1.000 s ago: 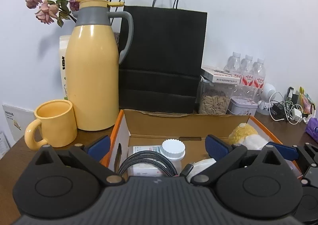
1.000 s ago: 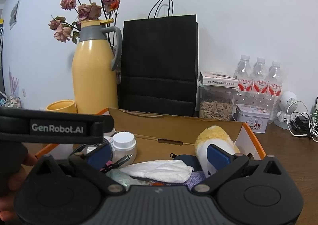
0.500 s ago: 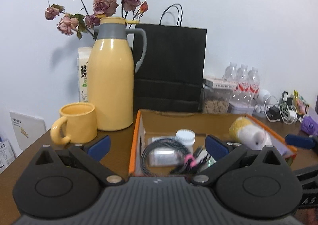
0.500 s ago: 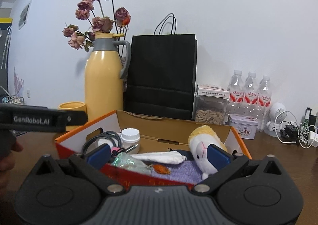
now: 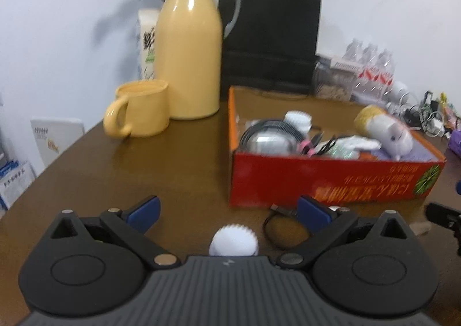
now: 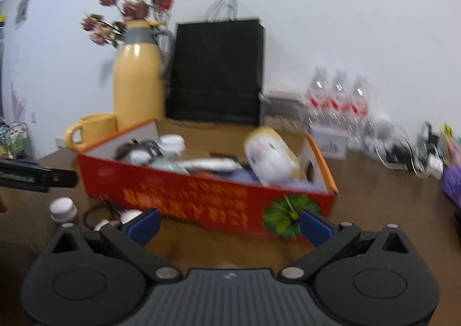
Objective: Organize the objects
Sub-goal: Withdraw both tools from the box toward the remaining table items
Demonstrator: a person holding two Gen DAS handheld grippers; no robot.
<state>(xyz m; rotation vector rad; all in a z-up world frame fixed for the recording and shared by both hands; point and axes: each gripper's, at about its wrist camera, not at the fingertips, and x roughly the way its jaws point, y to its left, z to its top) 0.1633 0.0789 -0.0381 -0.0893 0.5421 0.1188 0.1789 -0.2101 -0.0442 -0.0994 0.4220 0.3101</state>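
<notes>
A red cardboard box (image 5: 331,179) (image 6: 201,199) sits on the brown table and holds a coiled black cable (image 5: 268,131), a white-capped bottle (image 5: 298,118), tissue and a white-and-yellow plush toy (image 5: 386,130) (image 6: 270,159). In front of the box, on the table, lie a white-capped bottle (image 5: 234,242) (image 6: 62,208) and a small black cable loop (image 5: 281,229) (image 6: 98,212). My left gripper (image 5: 229,212) is open, with that bottle between its fingers. My right gripper (image 6: 229,223) is open and empty, just in front of the box.
A yellow thermos jug (image 5: 188,46) and yellow mug (image 5: 141,108) stand left of the box. A black paper bag (image 5: 270,35) stands behind. Water bottles (image 6: 337,98), a jar, a tin and tangled chargers (image 6: 403,150) fill the back right. Dried flowers rise behind the jug.
Both grippers have pulled back and up from over the box to the table in front of it. The box's red front wall and the loose bottle and cable have come into view.
</notes>
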